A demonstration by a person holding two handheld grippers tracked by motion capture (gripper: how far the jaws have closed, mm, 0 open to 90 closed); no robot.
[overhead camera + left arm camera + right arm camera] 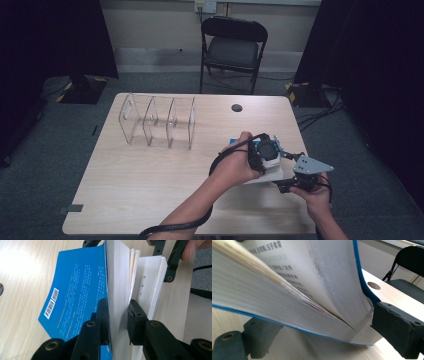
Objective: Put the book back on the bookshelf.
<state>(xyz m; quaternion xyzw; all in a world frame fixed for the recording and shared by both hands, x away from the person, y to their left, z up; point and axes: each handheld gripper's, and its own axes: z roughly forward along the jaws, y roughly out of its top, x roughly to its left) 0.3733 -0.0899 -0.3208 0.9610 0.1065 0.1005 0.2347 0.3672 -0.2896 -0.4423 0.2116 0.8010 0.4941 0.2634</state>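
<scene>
A thick paperback book with a blue cover and white pages (75, 297) is at the near right part of the light wooden worktop (150, 180), half open and held between the two tools. In the high view the left tool (265, 150) sits on top of the book, in the person's left hand (235, 165), and the right tool (295, 182) is just beside it at the book's right edge, in the right hand (315, 197). In the left gripper view the black jaws of the left tool are pressed onto a thick block of pages (118, 290): one pad lies against the inside of the blue cover and the other against the white page edges, so this tool is pinching that part of the book. The rest of the pages (152, 285) fan away to the right, and the other tool's black jaws are at their far edge. In the right gripper view the open book (294, 290) arches between the two jaws of the right tool; the right pad (397, 330) touches the blue cover, while the left pad (262, 336) sits under the lower block of pages, and I cannot tell if these jaws really press. A clear acrylic rack with upright dividers (157, 120) stands well apart, at the far left of the worktop. A black folding chair (232, 47) stands behind the worktop.
</scene>
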